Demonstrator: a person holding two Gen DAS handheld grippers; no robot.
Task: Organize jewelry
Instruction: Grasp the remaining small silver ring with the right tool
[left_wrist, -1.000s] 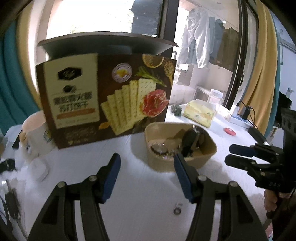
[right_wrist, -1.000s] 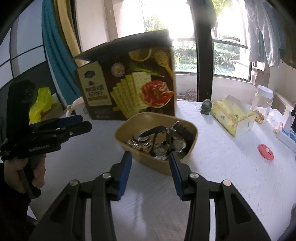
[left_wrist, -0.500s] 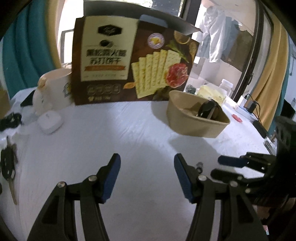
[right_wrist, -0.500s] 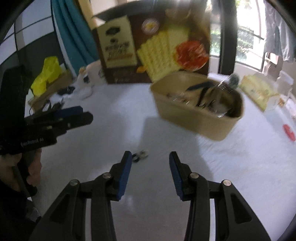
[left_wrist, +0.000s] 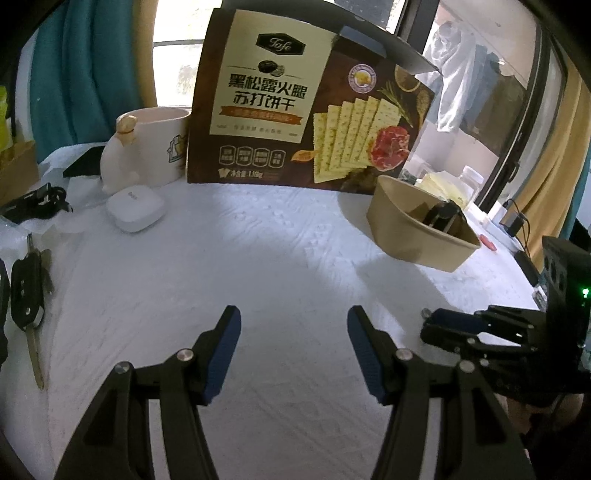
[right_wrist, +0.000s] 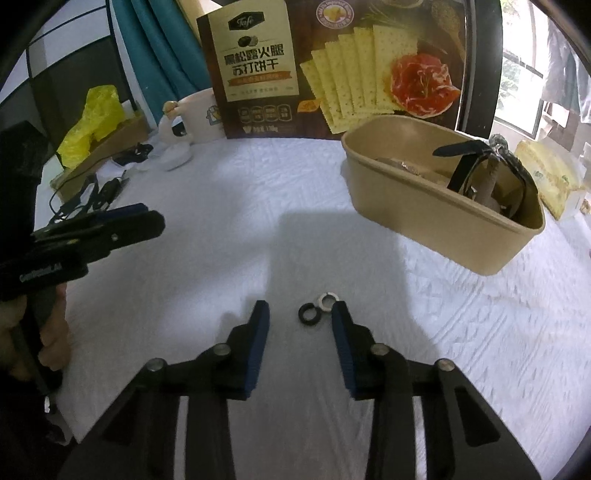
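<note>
Presently the right hand-held gripper (right_wrist: 298, 320) sits low over the bench (right_wrist: 207, 266) with its jaws moderately open and nothing held. Two small rings lie on the white cloth between its fingertips: a black ring (right_wrist: 308, 315) near the centre of the gap, and a silver ring (right_wrist: 327, 300) touching it, just inside the right fingertip. Beyond the fingertips and to the right stands a tan tray (right_wrist: 436, 225), well apart from the rings. It already contains several items; a dark strap or band leans up inside it, but the remaining contents are too indistinct to identify.

The left hand-held gripper (left_wrist: 293, 334) is also open, wider than the right, and holds nothing. It hovers over bare cloth, with no jewelry between its fingers. In its view the right hand-held gripper appears at the right edge, and the tan tray stands ahead and to the right.

Judged status: the task is largely complete. Most pieces appear to be in the tray; the two loose rings are the only jewelry visible outside it. Remaining steps, as assessed: close on each ring, lift, and deposit it in the tray. The rings lie flat and touching, so gripping one alone may be difficult.
</note>
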